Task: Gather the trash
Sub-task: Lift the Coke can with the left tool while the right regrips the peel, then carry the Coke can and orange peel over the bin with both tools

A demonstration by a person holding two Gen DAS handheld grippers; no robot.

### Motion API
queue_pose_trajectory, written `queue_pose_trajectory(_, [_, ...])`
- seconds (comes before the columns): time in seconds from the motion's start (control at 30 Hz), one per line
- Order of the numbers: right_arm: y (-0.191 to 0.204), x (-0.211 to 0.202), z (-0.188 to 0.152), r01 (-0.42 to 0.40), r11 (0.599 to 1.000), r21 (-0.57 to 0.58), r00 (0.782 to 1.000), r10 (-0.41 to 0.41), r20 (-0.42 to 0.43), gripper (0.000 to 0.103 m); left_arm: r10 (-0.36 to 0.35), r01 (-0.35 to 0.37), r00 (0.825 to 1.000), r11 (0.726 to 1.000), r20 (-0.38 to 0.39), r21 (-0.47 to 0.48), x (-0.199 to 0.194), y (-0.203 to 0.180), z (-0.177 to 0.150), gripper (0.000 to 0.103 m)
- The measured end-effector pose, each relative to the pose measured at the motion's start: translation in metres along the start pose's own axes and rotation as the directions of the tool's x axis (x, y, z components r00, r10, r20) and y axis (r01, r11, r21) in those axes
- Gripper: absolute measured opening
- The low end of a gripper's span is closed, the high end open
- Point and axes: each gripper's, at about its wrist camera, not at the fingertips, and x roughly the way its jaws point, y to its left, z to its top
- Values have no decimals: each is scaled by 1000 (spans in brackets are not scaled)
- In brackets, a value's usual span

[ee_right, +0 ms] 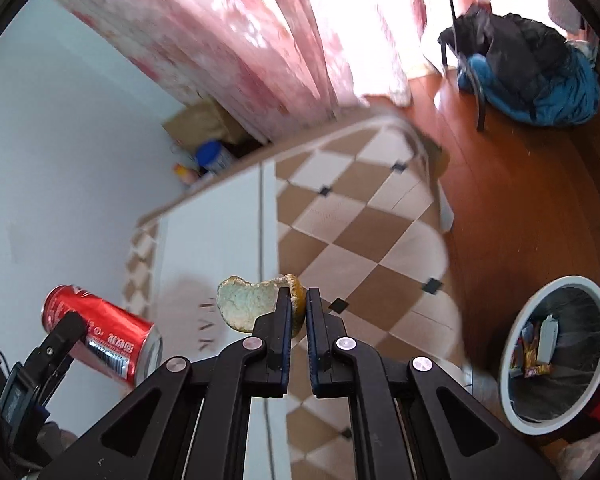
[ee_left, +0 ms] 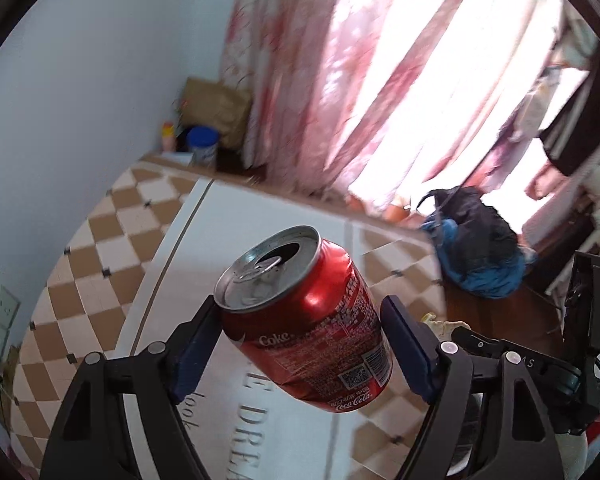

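Left tongs [ee_left: 300, 344] grip tilted can [ee_left: 304, 320]; right tongs [ee_right: 299, 308] pinch peel [ee_right: 248, 304].

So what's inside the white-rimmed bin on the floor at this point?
The bin has a dark liner and holds a few colourful snack wrappers beside a pale carton-like item. Its rim and shadow hide whatever lies deeper or under them.

Below me the brown-and-white checkered bedspread [ee_right: 352, 216] lies bare to its far edge. Off its right edge, open red-brown wooden floor [ee_right: 512, 208] leads to the round white-rimmed trash bin [ee_right: 512, 328], mouth unobstructed. A blue-black backpack [ee_right: 536, 76] blocks the floor farther off.
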Motion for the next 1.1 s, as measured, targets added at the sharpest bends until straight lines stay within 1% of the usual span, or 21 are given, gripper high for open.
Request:
queue_pose_trajectory(0.13, [-19,-72,-10,-10,1000,-1,996,10,84,7,-85,83,996,995,32,50,-38,-41,7,78])
queue_pose_trajectory(0.23, [-52,-125,-25,21,1000,22,990,-24,139,7,-145,140,988,985,51,104,-60,-83,4,78])
queue_pose_trajectory(0.3, [-85,-150,-41,43,997,59,987,-51,153,7,-180,174,983,975,33,142,-64,-116,-5,78])
queue_pose_trajectory(0.33, [-98,-156,-48,55,996,72,987,-65,147,7,-185,180,982,973,23,144,-64,-122,-9,78])
queue_pose_trajectory(0.37, [-113,-161,-57,76,994,85,986,-87,139,7,-183,179,983,974,15,142,-64,-127,-13,78])
queue_pose_trajectory(0.43, [-137,-164,-71,92,990,105,989,-104,109,7,-147,143,989,980,17,136,-61,-127,-21,78])
queue_pose_trajectory(0.53, [-168,-157,-93,107,985,132,992,-115,51,7,-55,48,998,983,31,180,-50,-115,-33,78])
queue_pose_trajectory(0.6, [-184,-149,-102,108,982,155,994,-112,20,7,-42,43,999,974,-7,224,-34,-114,-37,79])
queue_pose_trajectory(0.63, [-193,-145,-106,104,979,173,994,-107,7,7,-32,41,999,963,-39,268,-19,-117,-39,79])
queue_pose_trajectory(0.7, [-202,-136,-110,101,977,190,995,-104,4,7,5,47,991,927,-137,372,21,-132,-48,79])
queue_pose_trajectory(0.73, [-203,-130,-108,100,976,195,995,-102,1,7,-11,89,983,905,-185,417,37,-140,-54,79])
queue_pose_trajectory(0.77, [-205,-124,-106,98,974,205,995,-100,-1,7,-8,123,974,860,-228,495,57,-156,-64,80])
queue_pose_trajectory(0.8, [-206,-120,-104,100,972,212,995,-102,-3,7,21,155,959,798,-284,582,75,-171,-76,81])
queue_pose_trajectory(0.83, [-208,-117,-102,104,971,217,994,-105,-5,7,57,176,943,752,-329,636,87,-181,-85,81])
queue_pose_trajectory(0.87, [-209,-114,-99,104,969,224,994,-105,-8,7,125,186,921,689,-368,700,103,-190,-99,81])
queue_pose_trajectory(0.9, [-210,-112,-97,103,967,231,995,-103,-12,7,195,192,903,613,-382,766,115,-198,-114,81])
queue_pose_trajectory(0.93, [-211,-110,-95,102,967,235,995,-102,-14,7,235,194,896,555,-376,809,121,-202,-125,81])
queue_pose_trajectory(0.97, [-211,-109,-94,101,967,233,995,-101,-13,7,261,201,890,510,-373,836,125,-203,-133,81])
queue_pose_trajectory(1.0, [-211,-108,-92,103,968,228,995,-102,-16,7,269,210,885,496,-380,842,126,-202,-137,81])
queue_pose_trajectory(1.03, [-211,-106,-90,104,969,226,995,-102,-21,7,269,223,878,502,-396,835,128,-200,-137,81])
queue_pose_trajectory(1.1, [-211,-99,-88,96,968,232,995,-92,-30,7,266,235,872,508,-410,829,128,-196,-135,81])
